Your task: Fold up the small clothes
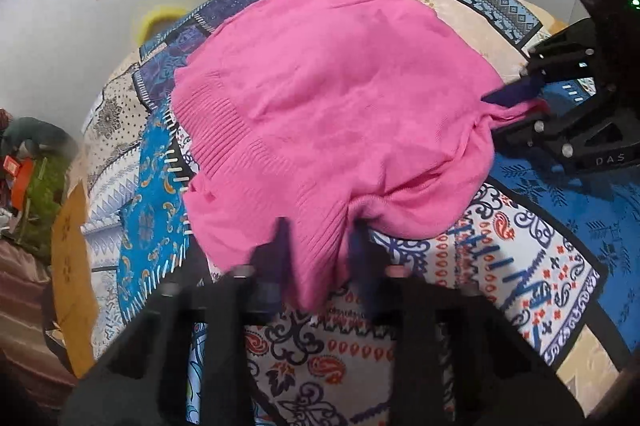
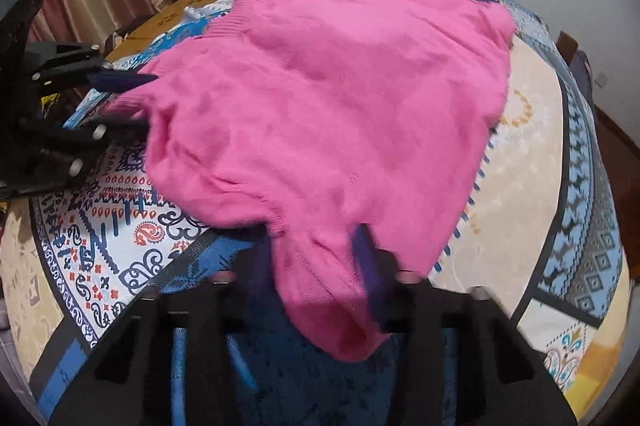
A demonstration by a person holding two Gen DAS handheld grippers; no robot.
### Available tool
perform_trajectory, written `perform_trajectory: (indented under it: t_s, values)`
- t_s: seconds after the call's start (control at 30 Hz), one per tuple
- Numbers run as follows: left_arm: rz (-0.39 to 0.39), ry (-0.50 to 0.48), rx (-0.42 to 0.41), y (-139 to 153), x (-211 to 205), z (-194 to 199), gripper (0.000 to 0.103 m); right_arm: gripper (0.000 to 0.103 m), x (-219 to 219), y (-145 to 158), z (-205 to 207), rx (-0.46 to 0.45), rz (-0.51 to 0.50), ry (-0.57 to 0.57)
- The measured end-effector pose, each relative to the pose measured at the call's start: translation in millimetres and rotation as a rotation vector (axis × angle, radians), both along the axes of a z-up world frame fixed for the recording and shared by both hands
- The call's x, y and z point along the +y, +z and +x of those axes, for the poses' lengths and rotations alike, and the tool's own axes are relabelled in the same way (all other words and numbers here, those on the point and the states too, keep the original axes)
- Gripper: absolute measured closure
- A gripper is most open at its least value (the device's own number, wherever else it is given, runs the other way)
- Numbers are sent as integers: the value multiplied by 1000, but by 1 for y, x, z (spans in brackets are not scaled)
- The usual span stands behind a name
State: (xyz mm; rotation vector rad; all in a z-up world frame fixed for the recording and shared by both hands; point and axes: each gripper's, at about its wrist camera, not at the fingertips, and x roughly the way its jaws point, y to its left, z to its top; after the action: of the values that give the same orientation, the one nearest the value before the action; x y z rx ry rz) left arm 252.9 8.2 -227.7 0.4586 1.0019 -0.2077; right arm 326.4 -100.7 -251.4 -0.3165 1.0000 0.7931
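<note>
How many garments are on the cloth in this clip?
1: a pink sweater lies spread mid-cloth, with the left gripper and right gripper each gripping a near edge. Anything beneath it would be hidden.

Both fisheye views look close down along their own fingers at the pink knitted garment (image 1: 320,114) (image 2: 340,114), which fills mid-frame. Each shows the other hand-held gripper: right (image 1: 516,106) at the left view's right edge, left (image 2: 140,98) at the right view's left edge.
</note>
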Motion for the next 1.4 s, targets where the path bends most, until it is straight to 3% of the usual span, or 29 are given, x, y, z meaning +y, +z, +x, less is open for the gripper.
perform_trajectory:
  t_s: [0.07, 0.27, 0.47, 0.67, 0.83, 1.0, 1.27, 1.4]
  values:
    - [-10, 10, 9, 2, 1, -1, 90, 91, 2, 3, -6, -6, -16, 12]
    - [-73, 8, 82, 20, 13, -28, 92, 93, -8, 19, -32, 44, 2, 74]
    - [-229, 52, 170, 54, 36, -59, 92, 93, -15, 45, -66, 74, 44, 163]
    - [-269, 48, 189, 82, 37, -50, 92, 93, -14, 79, -66, 21, 46, 179]
    - [-265, 10, 176, 111, 35, -2, 92, 93, -15, 98, -33, -28, 35, 150]
    - [-252, -16, 188, 118, 37, 67, 92, 93, -14, 106, 18, -43, 32, 97]
    - [-243, -1, 269, 68, 48, 182, 92, 93, -3, 82, 110, -27, -10, 18]
    - [-202, 18, 250, 48, 50, 216, 89, 93, 1, 64, 139, -33, -48, -2]
